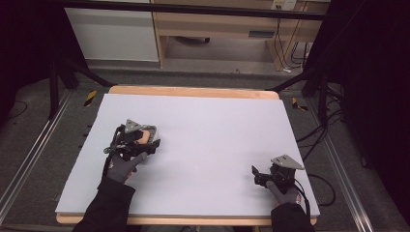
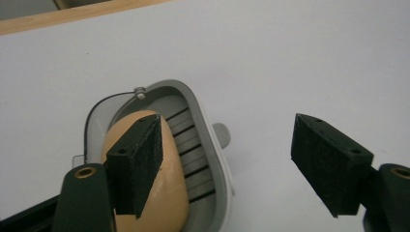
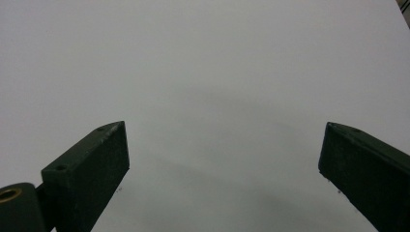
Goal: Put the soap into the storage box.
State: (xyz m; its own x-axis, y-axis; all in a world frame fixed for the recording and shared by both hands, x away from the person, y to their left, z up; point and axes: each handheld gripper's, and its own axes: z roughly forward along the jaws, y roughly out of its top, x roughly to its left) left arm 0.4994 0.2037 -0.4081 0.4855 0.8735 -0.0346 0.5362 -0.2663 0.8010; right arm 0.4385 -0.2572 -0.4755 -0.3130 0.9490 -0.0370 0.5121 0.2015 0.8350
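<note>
I found the egg (image 2: 145,193) lying in a grey slicer (image 2: 205,145) on the desk (image 1: 208,130), left of centre. My left tongs (image 2: 237,164) stood apart, one jaw over the egg, the other beyond the slicer's rim. My right tongs (image 3: 225,169) were apart above bare desk, near its right front corner. I judged the egg light, smooth and slippery, perhaps fragile; take it gently across its middle.

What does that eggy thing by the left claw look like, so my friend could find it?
Start at the white table, left side. Under the left claw lies a grey slotted egg slicer. Inside it rests the tan, smooth egg, the one rounded warm-coloured thing there.
</note>
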